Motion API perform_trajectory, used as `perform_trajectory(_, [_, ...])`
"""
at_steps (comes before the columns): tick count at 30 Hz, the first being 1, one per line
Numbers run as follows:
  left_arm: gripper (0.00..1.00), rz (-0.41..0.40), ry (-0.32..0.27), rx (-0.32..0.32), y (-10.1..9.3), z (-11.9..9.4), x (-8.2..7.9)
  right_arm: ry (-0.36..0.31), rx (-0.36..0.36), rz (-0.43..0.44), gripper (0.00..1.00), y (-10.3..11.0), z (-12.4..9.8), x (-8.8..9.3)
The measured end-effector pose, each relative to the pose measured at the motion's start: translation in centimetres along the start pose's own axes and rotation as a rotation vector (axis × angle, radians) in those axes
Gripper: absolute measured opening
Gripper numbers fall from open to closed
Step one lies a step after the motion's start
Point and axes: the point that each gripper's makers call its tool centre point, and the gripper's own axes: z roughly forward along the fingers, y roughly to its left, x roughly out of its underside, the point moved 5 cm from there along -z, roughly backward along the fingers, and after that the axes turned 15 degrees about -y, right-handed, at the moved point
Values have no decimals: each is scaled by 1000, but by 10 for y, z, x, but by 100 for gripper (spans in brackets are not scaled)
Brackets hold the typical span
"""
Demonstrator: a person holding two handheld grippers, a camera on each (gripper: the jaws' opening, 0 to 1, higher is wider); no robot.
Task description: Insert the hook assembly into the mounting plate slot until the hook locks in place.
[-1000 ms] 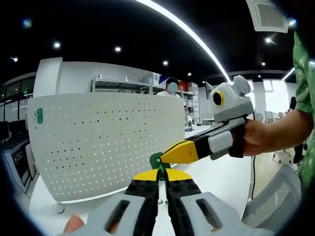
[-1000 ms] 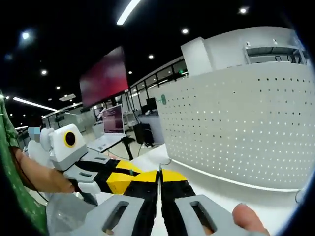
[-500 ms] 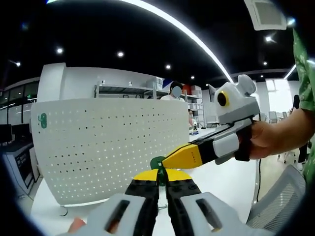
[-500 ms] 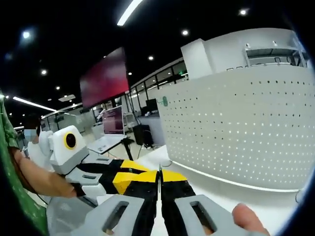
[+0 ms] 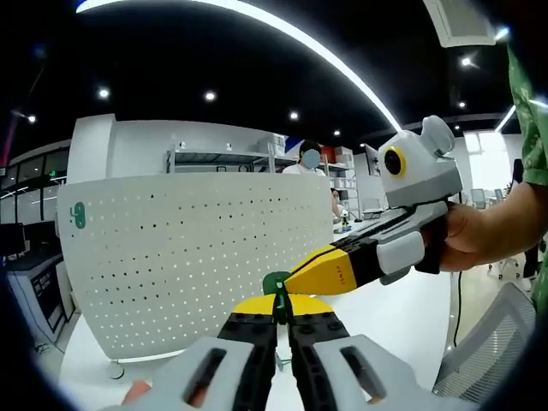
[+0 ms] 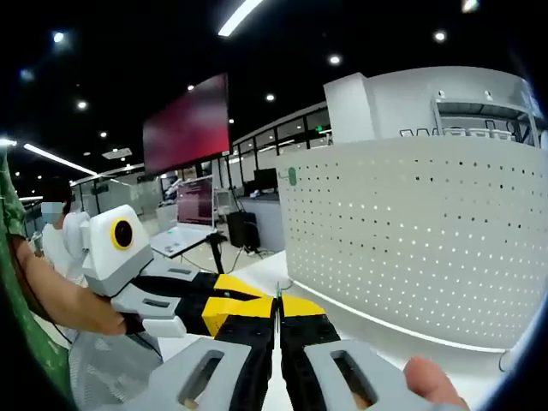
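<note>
Left gripper view: left gripper jaws closed on green hook; right gripper tip touches it from 2 o'clock, jaws closed; white pegboard behind.

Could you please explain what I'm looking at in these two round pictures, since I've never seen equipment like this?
There is no robot here: a person holds a handheld two-jaw gripper in each hand, and a fisheye camera rides on each, looking along its jaws.

In the left gripper view, the left gripper rises from the bottom, its yellow-tipped jaws shut on a small green hook piece. The right gripper reaches in from the right, held by the person's hand, its tip meeting the same piece.

The right gripper view looks along the right gripper's closed jaws, with the left gripper coming in from the left.

Behind both stands a white perforated panel on a white table. The background is an office.
</note>
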Motion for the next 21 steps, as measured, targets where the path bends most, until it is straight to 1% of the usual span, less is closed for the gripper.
perform_trajectory(4, [3, -6, 5, -1, 0, 0, 0, 7, 2, -20, 0, 1, 0, 0])
perform_trajectory(11, [2, -16, 16, -3, -1, 0, 2, 22, 8, -12, 0, 0, 0, 2])
perform_trajectory(21, [2, -33, 34, -8, -1, -2, 4, 40, -2, -20, 0, 0, 0, 4])
